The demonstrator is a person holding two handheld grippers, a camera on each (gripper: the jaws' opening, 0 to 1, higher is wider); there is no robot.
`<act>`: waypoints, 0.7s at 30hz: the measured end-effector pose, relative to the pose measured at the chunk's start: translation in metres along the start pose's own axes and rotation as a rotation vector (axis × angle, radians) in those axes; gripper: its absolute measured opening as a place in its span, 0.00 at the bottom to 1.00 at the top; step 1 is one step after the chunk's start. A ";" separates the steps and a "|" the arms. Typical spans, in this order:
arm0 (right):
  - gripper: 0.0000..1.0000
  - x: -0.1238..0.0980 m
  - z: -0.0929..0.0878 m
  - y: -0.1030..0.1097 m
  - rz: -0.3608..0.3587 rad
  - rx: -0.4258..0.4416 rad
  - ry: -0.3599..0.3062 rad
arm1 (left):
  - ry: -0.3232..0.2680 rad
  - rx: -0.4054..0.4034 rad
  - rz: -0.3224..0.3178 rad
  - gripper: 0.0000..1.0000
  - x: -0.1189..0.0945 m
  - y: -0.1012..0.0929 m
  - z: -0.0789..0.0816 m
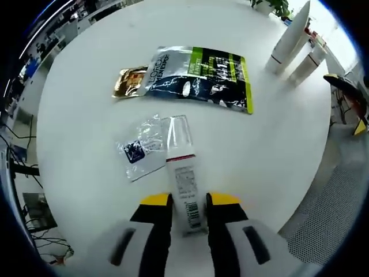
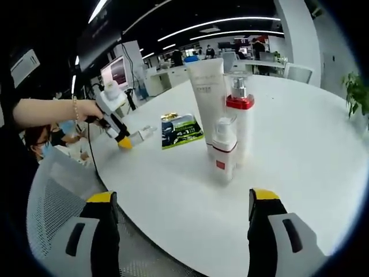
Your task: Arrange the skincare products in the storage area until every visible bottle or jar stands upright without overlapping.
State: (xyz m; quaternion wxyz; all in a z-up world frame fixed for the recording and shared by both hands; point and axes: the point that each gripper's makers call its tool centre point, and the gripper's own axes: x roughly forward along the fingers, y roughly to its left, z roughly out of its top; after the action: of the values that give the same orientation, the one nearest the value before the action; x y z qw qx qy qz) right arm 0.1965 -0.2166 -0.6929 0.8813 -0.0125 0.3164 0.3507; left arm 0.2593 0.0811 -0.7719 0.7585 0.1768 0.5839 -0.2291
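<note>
A small white bottle with a clear cap and a red band lies on the round white table, cap pointing away. My left gripper is shut on its lower end, one yellow-tipped jaw on each side. In the right gripper view that left gripper sits at the table's left edge with the bottle sticking out of it. My right gripper is open wide and holds nothing. Ahead of it stand a tall white tube, a red-collared pump bottle and a small red-banded bottle, all upright and close together.
A green and black sachet, a gold sachet and a clear plastic packet lie flat beyond the lying bottle. The upright products stand at the far right edge. A person's hand holds the left gripper. A mesh chair sits below the table edge.
</note>
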 end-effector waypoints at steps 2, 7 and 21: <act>0.93 0.000 0.000 -0.001 -0.001 -0.001 0.001 | -0.004 -0.007 -0.002 0.20 0.000 0.001 0.000; 0.93 0.000 0.000 0.000 0.000 -0.001 0.002 | -0.036 -0.029 -0.001 0.19 -0.001 0.001 0.001; 0.90 0.000 0.000 0.006 0.022 -0.011 0.001 | -0.155 -0.213 -0.085 0.18 -0.011 -0.011 0.001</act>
State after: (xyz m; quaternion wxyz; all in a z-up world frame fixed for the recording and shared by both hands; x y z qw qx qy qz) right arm 0.1929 -0.2117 -0.6916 0.8771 -0.0138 0.3152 0.3622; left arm 0.2519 0.0724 -0.7609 0.8052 0.0523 0.5517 -0.2108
